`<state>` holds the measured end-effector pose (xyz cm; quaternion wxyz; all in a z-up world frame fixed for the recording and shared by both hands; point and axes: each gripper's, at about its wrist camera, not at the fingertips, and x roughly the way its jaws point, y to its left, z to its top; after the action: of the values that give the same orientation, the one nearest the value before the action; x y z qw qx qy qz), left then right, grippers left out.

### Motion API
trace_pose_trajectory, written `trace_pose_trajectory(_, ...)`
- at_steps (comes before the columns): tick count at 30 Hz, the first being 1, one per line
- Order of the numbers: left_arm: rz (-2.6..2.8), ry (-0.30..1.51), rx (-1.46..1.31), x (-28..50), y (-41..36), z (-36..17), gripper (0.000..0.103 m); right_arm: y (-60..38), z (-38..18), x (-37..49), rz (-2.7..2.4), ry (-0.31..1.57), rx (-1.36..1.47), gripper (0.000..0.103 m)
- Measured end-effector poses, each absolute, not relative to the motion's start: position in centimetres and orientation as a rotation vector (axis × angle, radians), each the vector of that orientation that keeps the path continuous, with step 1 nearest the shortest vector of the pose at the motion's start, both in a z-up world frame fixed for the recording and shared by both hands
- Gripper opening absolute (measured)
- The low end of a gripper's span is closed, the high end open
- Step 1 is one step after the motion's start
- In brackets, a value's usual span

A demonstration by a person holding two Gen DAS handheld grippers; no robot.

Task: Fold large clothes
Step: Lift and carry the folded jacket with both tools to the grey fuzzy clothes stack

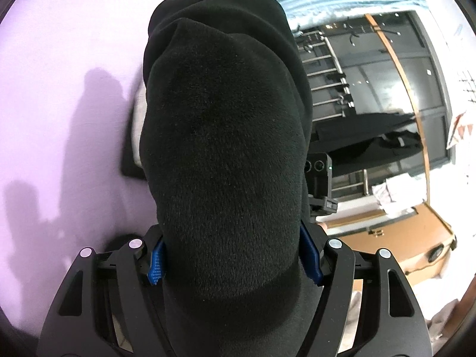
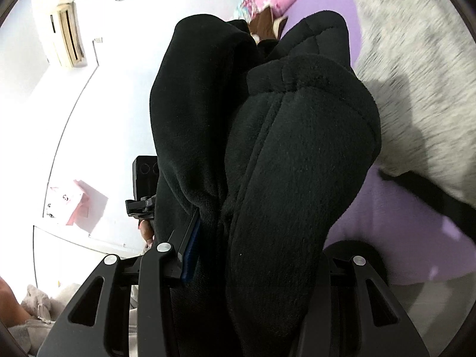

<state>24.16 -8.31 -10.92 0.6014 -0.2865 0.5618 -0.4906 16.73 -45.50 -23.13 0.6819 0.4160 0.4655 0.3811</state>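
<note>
Left wrist view: the left gripper (image 1: 235, 263) holds a thick bunch of the black fleece garment (image 1: 223, 136) between its blue pads (image 1: 156, 263), jaws spread fairly wide around the bulk and pressing on it from both sides. The cloth rises from the jaws and fills the centre of the view, above the lilac bedsheet (image 1: 59, 95) at left. The other gripper's camera (image 1: 319, 172) shows just beside the garment at right, before a dark window (image 1: 386, 89).

Right wrist view: the right gripper (image 2: 253, 255) clamps a seamed fold of the same garment (image 2: 267, 154), jaws partly open around it; only the left pad (image 2: 190, 250) shows. A grey fluffy blanket (image 2: 416, 74) lies far right on the purple sheet (image 2: 386, 223).
</note>
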Motion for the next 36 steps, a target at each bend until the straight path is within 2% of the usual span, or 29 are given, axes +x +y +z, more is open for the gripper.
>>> trace_pose_trajectory(10, -1.238, 1.272, -0.612, 29.3, -17.2, -8.4, 0.067, -51.8, -20.0, 20.1, 0.778, 0.952, 0.904, 0.041)
trace_pose_trajectory(19, -1.273, 1.295, -0.604, 36.5, -24.9, -8.6, 0.067, -54.8, -20.8, 25.8, 0.71, 0.909, 0.958, 0.041)
trace_pose_trajectory(25, -1.243, 1.379, -0.602, 40.4, -28.4, -13.5, 0.067, -57.9, -28.6, 30.1, 0.701, 0.905, 1.063, 0.041)
trace_pose_trajectory(30, -1.191, 1.48, -0.642, 41.9, -29.4, -21.9, 0.067, -58.4, -37.0, 30.5, 0.709, 0.845, 1.257, 0.041)
trace_pose_trajectory(32, -1.194, 1.485, -0.717, 42.0, -29.7, -23.3, 0.068, -58.2, -39.1, 30.6, 0.708, 0.806, 1.324, 0.042)
trace_pose_trajectory(35, -1.215, 1.453, -0.679, 41.9, -30.5, -23.0, 0.071, -57.6, -41.0, 30.6, 0.696, 0.787, 1.354, 0.045)
trace_pose_trajectory(36, -1.216, 1.459, -0.673, 41.8, -30.7, -23.0, 0.072, -57.2, -41.3, 30.3, 0.693, 0.789, 1.359, 0.049)
